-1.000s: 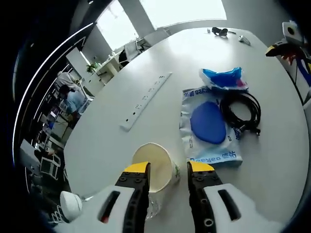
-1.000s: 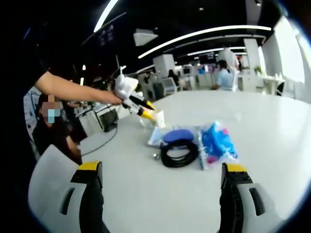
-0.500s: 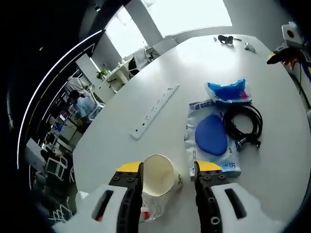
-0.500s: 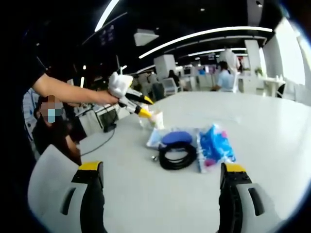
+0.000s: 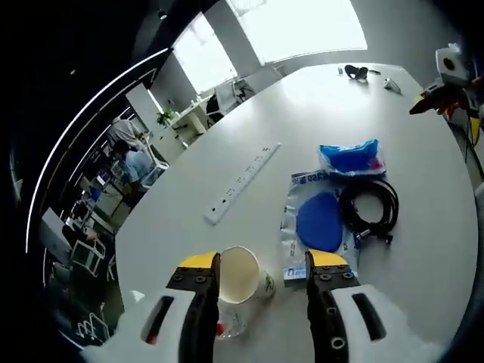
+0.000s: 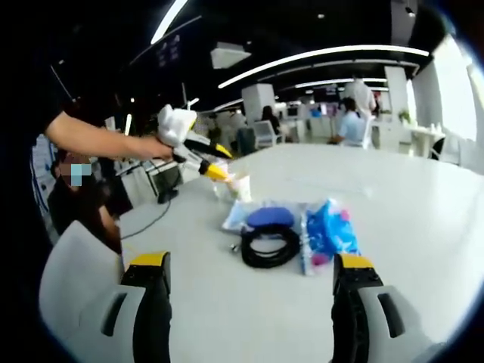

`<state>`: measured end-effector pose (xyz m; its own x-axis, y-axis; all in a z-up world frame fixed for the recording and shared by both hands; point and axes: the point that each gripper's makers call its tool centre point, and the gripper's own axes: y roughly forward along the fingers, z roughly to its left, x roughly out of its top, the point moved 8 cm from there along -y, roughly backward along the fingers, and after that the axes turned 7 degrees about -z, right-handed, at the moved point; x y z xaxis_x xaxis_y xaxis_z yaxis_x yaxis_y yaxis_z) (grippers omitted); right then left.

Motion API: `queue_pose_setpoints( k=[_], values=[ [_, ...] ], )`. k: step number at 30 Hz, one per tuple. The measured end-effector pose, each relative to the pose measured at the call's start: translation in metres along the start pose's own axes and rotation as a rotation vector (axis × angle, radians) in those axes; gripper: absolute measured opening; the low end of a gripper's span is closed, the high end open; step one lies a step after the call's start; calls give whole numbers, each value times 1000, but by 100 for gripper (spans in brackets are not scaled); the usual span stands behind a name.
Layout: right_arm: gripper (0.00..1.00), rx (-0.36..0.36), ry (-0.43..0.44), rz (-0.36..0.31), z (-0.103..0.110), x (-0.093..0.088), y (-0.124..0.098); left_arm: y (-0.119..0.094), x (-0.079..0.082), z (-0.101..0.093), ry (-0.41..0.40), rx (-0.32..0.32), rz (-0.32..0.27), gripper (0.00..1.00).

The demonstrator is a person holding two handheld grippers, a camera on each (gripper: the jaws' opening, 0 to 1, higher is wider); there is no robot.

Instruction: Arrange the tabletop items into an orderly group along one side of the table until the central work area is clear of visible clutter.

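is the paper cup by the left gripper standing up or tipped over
Upright. In the left gripper view the paper cup shows its round open mouth facing up between the jaws of the left gripper, and it looks empty inside.

Cable [image 5: 368, 211] beside pouch [image 5: 318, 223], on table [image 5: 227, 151]

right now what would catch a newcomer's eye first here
Probably the paper cup between the left gripper's yellow-tipped jaws, near the white table's edge. Next, the cluster just beyond: a blue pad in its clear bag, a coiled black cable and a blue packet.
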<state>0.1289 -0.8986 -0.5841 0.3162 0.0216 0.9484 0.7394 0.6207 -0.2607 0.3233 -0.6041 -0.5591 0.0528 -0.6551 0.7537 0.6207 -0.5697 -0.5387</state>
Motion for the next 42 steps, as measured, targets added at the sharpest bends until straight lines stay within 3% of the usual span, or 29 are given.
queue_pose_setpoints(
  k=[19, 28, 34, 42],
  values=[
    [64, -20, -44, -9, -16, 11, 11, -19, 1, -19, -10, -11, -11, 43],
    [52, -32, -89, 17, -29, 13, 26, -26, 0, -34, -37, -15, -10, 44],
    [49, -51, -79, 29, -38, 12, 36, -30, -4, -41, -96, 4, -15, 44],
    [54, -59, -71, 56, -43, 12, 55, -30, -8, -52, -182, 10, -22, 49]
  ],
)
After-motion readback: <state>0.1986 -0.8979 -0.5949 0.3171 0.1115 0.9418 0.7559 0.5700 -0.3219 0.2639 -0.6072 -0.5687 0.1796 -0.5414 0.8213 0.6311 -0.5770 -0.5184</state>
